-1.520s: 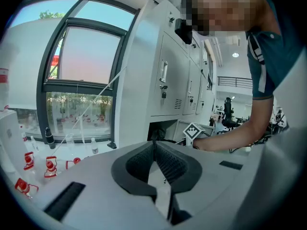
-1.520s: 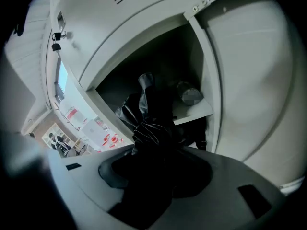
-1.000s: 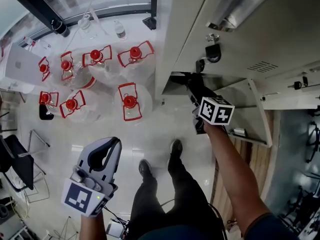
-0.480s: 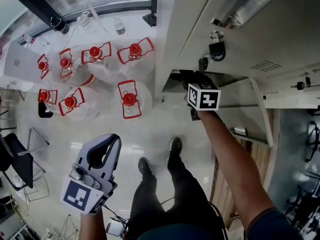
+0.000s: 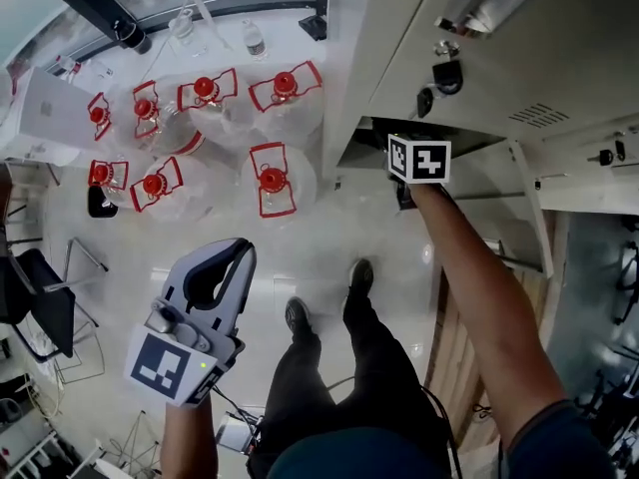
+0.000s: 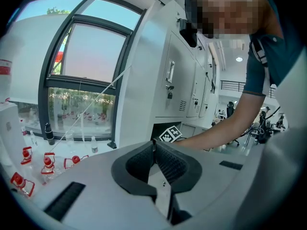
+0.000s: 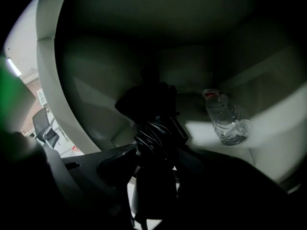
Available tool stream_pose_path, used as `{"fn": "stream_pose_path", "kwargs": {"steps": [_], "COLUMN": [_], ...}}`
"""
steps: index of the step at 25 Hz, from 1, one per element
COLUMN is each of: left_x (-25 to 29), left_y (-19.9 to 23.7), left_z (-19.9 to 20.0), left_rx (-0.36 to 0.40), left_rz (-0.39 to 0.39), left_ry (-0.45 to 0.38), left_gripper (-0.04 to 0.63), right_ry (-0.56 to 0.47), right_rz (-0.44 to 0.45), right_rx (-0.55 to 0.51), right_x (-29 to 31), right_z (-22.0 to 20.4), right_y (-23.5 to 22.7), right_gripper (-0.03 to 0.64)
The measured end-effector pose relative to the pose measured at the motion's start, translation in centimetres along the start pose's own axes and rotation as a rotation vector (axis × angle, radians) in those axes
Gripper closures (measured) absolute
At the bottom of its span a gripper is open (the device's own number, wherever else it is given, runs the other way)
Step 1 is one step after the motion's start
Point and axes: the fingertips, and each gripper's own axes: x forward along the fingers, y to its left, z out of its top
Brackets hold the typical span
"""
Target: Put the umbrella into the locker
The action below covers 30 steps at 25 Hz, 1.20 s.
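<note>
umbrella [image 7: 156, 133]: black, folded, inside locker | locker [image 5: 399, 28]: pale, compartment open

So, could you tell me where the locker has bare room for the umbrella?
The locker floor left of the umbrella, up to the left wall, looks bare, though dim. A lit strip between umbrella and water bottle is free too. The right side is crowded by that lying bottle.

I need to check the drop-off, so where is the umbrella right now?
Right gripper view: the black umbrella is inside the locker, between the right hand-held gripper's opening jaws, left of a clear bottle.
</note>
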Motion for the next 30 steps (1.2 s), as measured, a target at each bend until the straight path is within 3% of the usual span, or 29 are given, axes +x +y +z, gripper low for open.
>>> {"fn": "stream_pose_path", "kwargs": {"steps": [4,8,15,23,30], "left_x": [-1.5,-2.9,-7.9,-13.1,-17.6], "left_y": [0.3,0.1,-0.1,-1.5,-4.2], "left_z": [0.4,2.6,3.4,6.9,10.4], "left_rx": [0.015,0.020,0.043,0.072,0.110], "left_rz": [0.014,0.017,0.049,0.066,0.052], "left_ry": [0.012,-0.061,-0.038,-0.074,-0.134], "left_gripper": [0.560,0.560,0.560,0.560,0.560], "right_ry": [-0.014,-0.012,-0.033,-0.102,-0.255], "right_rz": [-0.017,-0.029,-0.043,0.063,0.169], "right_rx": [-0.006,-0.013,0.053,0.114,0.101], "right_x": [-1.9,-4.5,-12.5,-24.7,-35.2], "right_z": [-0.1,-0.5,-2.8,-2.4,3.6], "right_y": [0.2,0.6,2.2,9.0,14.5], "right_gripper": [0.396,0.396,0.396,0.412,0.475]}}
